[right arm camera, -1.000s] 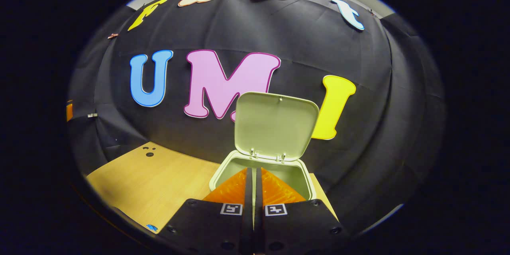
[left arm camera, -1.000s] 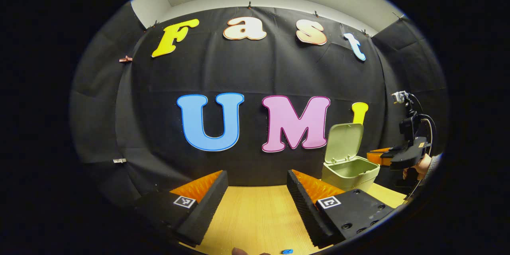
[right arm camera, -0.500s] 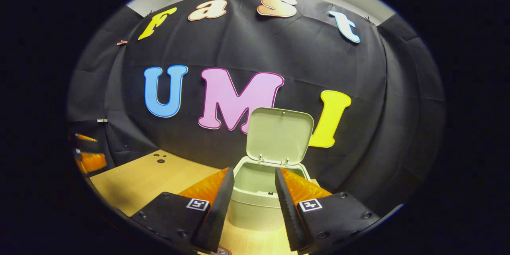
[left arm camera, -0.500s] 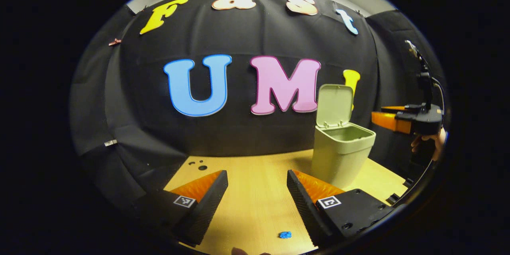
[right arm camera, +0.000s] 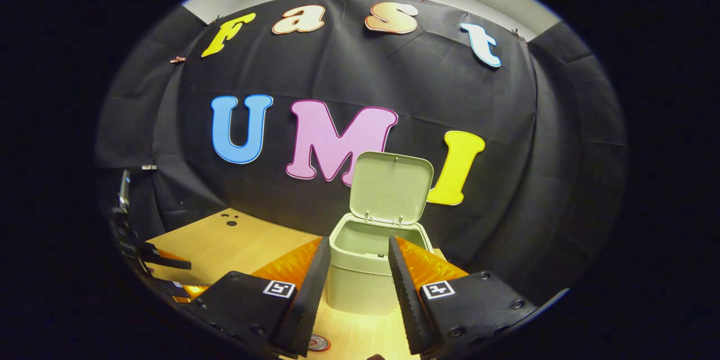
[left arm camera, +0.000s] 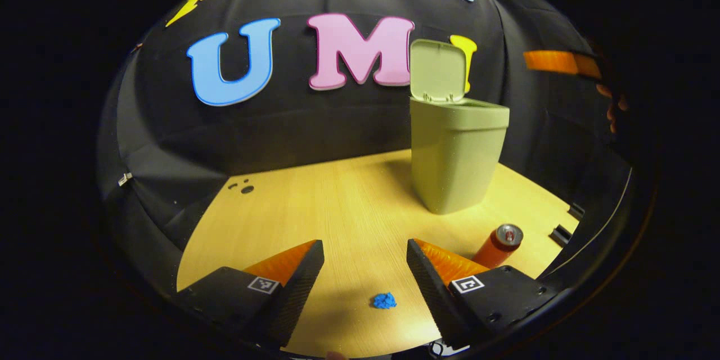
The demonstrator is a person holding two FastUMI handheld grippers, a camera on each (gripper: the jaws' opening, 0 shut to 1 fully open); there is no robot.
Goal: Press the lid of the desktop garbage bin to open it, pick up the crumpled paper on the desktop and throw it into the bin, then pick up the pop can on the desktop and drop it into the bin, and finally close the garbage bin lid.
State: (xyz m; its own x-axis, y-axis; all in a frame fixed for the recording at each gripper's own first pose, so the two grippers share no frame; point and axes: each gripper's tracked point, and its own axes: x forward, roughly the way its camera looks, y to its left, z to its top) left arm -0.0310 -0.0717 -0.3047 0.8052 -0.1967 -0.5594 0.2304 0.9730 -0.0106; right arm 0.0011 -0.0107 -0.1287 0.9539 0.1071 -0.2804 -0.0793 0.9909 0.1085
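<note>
The left tongs [left arm camera: 364, 270] are parted and empty above the blue crumpled paper [left arm camera: 383, 300], low centre on the bench [left arm camera: 315, 208]. The right tongs [right arm camera: 353, 278] gape, empty, before the garbage bin [right arm camera: 360, 270]. Its lid [right arm camera: 390, 187] stands up: 1 step done, 3 left. The pop can [left arm camera: 497, 244], lower right, tilts its top upward.

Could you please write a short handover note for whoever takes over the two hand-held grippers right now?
Left hand-held gripper: open, holding nothing, low over the table, with the crumpled paper lying just ahead between its fingers.
Right hand-held gripper: open, holding nothing, in front of the bin.
The pop can stands on the table near the bin.
Done: the lid is up.
Left: drop the paper into the bin, then the can, then close the lid.
</note>
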